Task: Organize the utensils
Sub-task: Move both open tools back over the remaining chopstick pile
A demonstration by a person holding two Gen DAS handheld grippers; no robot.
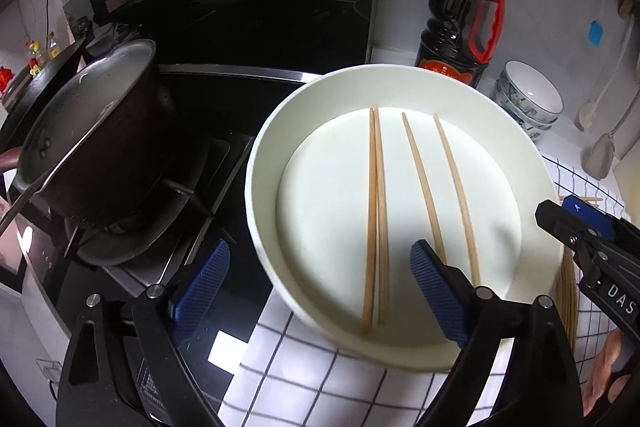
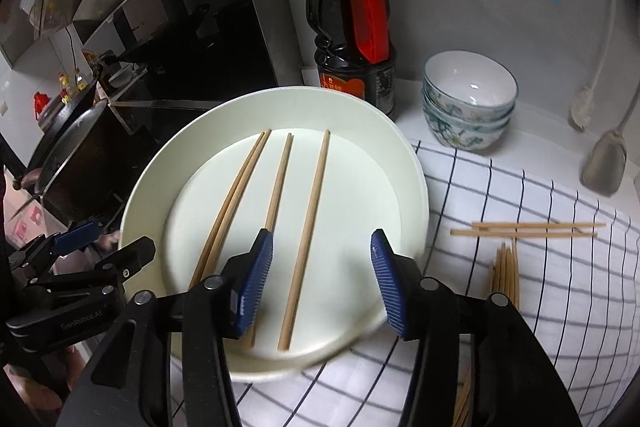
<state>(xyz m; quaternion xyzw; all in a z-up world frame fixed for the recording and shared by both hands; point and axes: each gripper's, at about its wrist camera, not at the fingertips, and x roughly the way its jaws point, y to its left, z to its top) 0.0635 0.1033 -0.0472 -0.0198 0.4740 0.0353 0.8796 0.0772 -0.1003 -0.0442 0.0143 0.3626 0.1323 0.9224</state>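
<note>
1. Right wrist view: the right tongs (image 2: 322, 281) are hanging partly open and empty over the white plate (image 2: 416, 187), one chopstick (image 2: 306, 235) lying below the gap.
2. Left tongs (image 1: 320, 291) are gaping wide, holding nothing, straddling the plate's near rim.
3. Four chopsticks are lying inside the plate; more (image 2: 528, 230) are resting on the checked cloth (image 2: 560, 287).
4. Beyond, a sauce bottle (image 2: 352, 27) and stacked bowls (image 2: 468, 103) are standing on the counter (image 2: 540, 135).

Obstacles: pot (image 1: 92, 143) close left of plate (image 2: 408, 163); bottle (image 2: 352, 23) and stacked bowls (image 2: 468, 103) behind. Free room: above the plate; checked cloth (image 2: 520, 307) right, beside loose chopsticks (image 2: 528, 230).
</note>
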